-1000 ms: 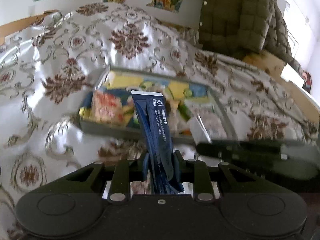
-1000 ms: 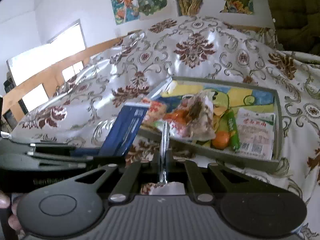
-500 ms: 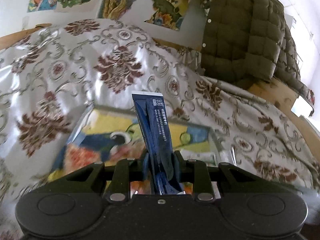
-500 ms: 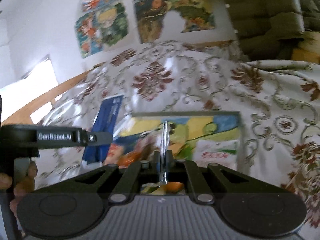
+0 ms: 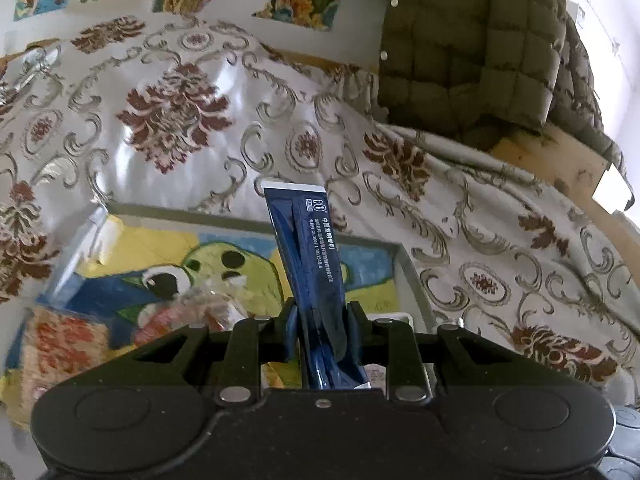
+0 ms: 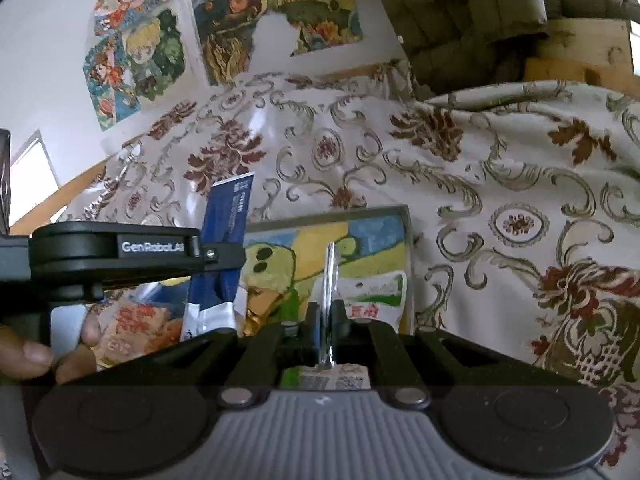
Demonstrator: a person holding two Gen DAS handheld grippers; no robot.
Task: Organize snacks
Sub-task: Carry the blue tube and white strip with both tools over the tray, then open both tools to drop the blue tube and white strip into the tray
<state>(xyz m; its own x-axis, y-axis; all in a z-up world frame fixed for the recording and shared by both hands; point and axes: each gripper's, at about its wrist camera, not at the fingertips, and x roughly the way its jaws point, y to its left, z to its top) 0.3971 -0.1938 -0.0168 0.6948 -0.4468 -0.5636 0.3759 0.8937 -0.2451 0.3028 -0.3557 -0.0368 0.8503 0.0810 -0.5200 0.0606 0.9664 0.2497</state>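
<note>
My left gripper [image 5: 320,320] is shut on a dark blue snack packet [image 5: 308,248] that stands upright between its fingers, over the grey tray [image 5: 412,276]. The packet also shows in the right wrist view [image 6: 224,240], held by the left gripper [image 6: 216,256]. My right gripper [image 6: 328,316] is shut on a thin silvery packet [image 6: 330,280] seen edge-on, also over the tray [image 6: 406,240]. The tray has a cartoon picture on its floor and holds several snack packs: an orange one [image 5: 64,340], a clear one [image 5: 192,308] and a white-green one [image 6: 376,292].
The tray rests on a cream cloth with brown floral patterns [image 5: 176,116]. An olive quilted jacket [image 5: 472,40] hangs at the back right. Posters [image 6: 136,52] cover the wall behind. A wooden edge [image 5: 560,160] shows on the right.
Both grippers have moved forward and tilted up over the tray with their packets still held. The tray's snacks have slid toward the bottom of both views.
</note>
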